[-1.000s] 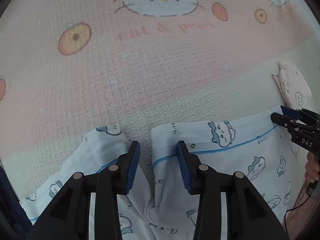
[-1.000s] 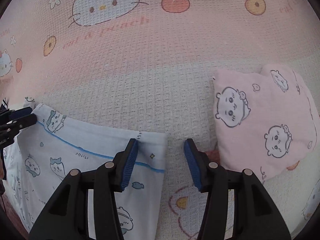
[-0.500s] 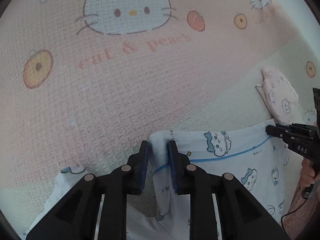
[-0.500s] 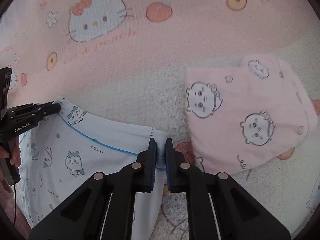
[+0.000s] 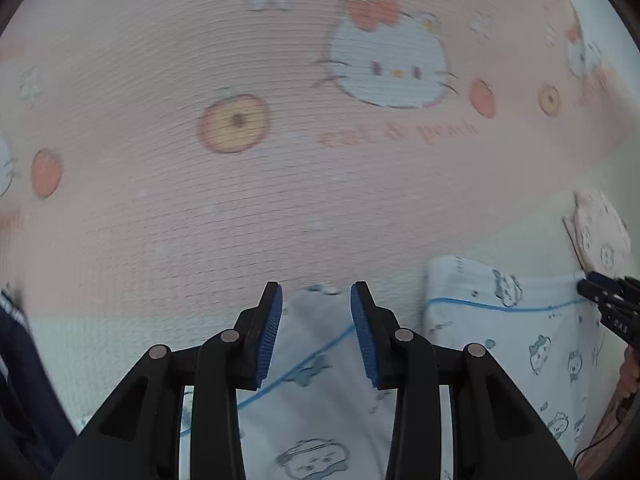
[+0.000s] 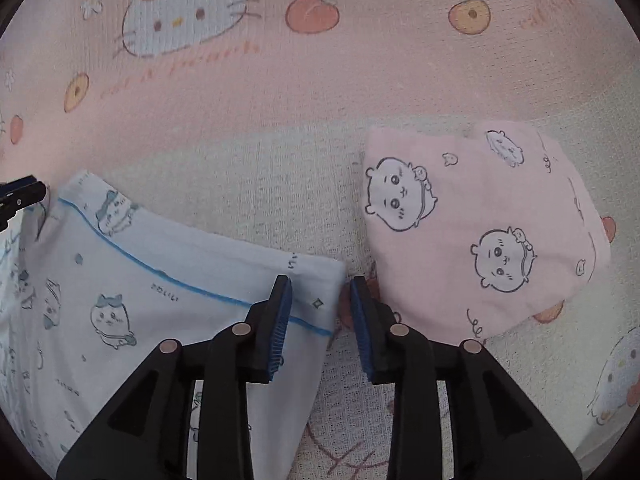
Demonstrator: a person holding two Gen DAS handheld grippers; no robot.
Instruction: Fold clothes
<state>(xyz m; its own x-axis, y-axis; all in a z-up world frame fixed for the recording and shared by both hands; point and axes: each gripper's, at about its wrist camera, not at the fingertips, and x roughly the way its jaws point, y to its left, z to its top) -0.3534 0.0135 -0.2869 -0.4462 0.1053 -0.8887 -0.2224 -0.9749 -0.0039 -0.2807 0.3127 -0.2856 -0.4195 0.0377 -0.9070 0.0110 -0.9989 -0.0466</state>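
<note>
A white garment with a blue line and small cartoon prints [image 6: 140,280] lies on the blanket. My right gripper [image 6: 320,286] stands open, and the garment's right corner lies between its fingers. In the left wrist view the garment's folded edge [image 5: 500,320] is to the right. My left gripper [image 5: 316,294] is open over another loose part of the same cloth [image 5: 320,364]. Each gripper's tip shows at the edge of the other's view: the right gripper [image 5: 604,300] and the left gripper [image 6: 20,196].
A folded pink garment with cartoon faces [image 6: 480,220] lies just right of the white one. Everything rests on a pink and cream cat-print blanket [image 6: 280,100]. Dark blue fabric [image 5: 16,368] shows at the left edge of the left wrist view.
Both grippers were shut on the white garment's upper corners half a second ago and are now open. The left gripper has shifted left onto the loose cloth part.
</note>
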